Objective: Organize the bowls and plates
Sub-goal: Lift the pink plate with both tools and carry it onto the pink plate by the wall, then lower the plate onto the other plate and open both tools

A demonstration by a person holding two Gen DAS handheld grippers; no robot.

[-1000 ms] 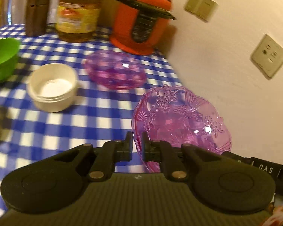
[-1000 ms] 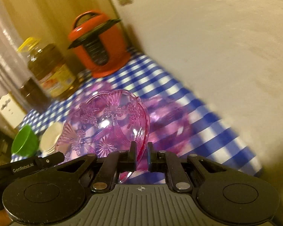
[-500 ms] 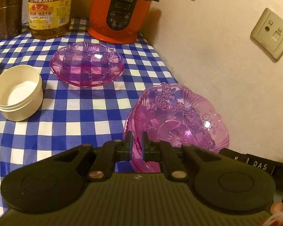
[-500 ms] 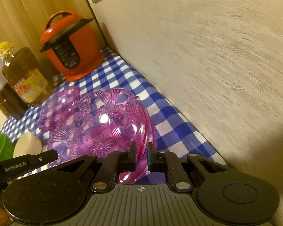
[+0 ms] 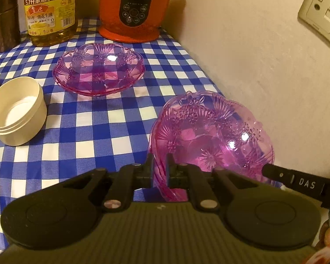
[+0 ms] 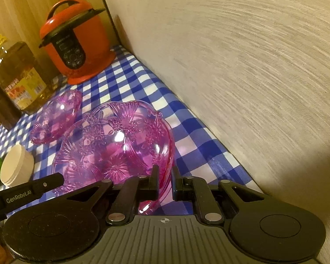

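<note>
We hold pink bowl [image 5: 211, 136] by rim, both sides, close to wall [image 5: 264, 55], above checked cloth [image 5: 94, 129].
Left gripper [image 5: 158, 165] pinches near rim; right gripper [image 6: 165, 173] pinches other edge.
Bowl looks thin, light, slippery, maybe easy to crack. We think rim is best spot.
Both grippers low, pointing forward; bowl tilted.
Second pink bowl [image 5: 99, 68] sits further back.
</note>
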